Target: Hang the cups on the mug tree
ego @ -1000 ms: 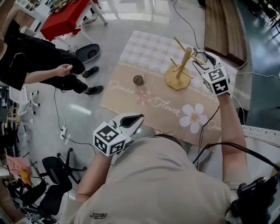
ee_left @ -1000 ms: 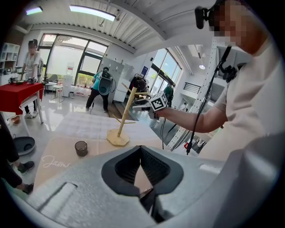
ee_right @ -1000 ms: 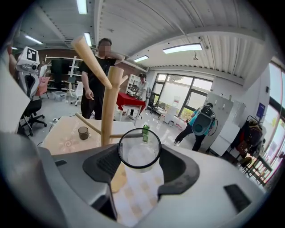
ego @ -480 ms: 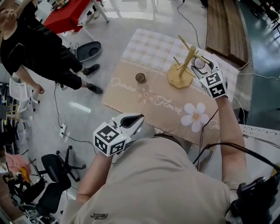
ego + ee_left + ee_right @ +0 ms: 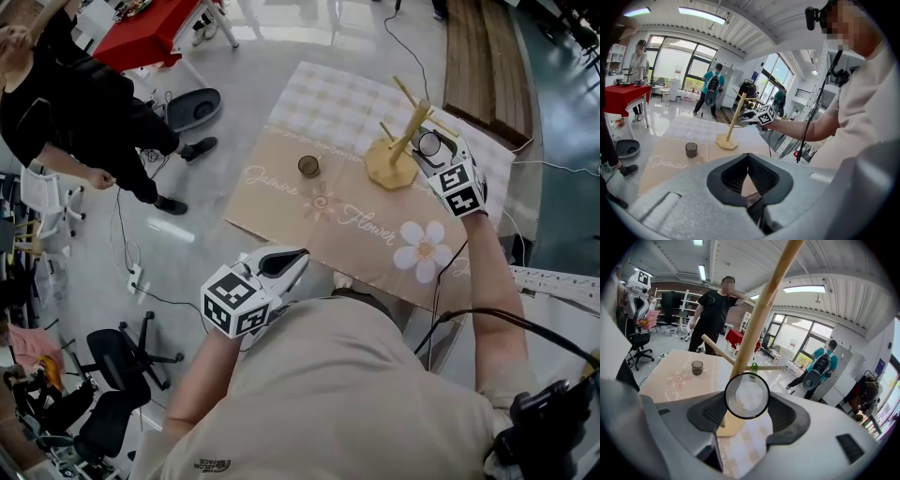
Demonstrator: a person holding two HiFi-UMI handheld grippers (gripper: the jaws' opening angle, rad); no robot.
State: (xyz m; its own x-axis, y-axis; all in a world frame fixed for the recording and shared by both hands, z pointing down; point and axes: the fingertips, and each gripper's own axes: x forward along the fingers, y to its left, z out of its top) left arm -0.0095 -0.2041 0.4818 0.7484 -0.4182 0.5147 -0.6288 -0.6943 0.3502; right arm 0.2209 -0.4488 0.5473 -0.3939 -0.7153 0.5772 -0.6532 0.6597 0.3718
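The right gripper [image 5: 437, 150] is clamping a clear round glass cup [image 5: 746, 396] between its jaws, which are pressing on the cup's sides, and is holding it up close in front of the slanting stem of the pale wooden mug tree [image 5: 398, 150], near one of its bare pegs [image 5: 717, 350]. The tree's base is sitting on the beige flower-printed cloth [image 5: 281, 202] covering the worktop. A second, small dark glass cup [image 5: 308, 166] is standing upright on the cloth, well apart from the tree. The left gripper [image 5: 292, 259] is hovering by the person's body, beyond the worktop's near edge, its jaws meeting with nothing between them.
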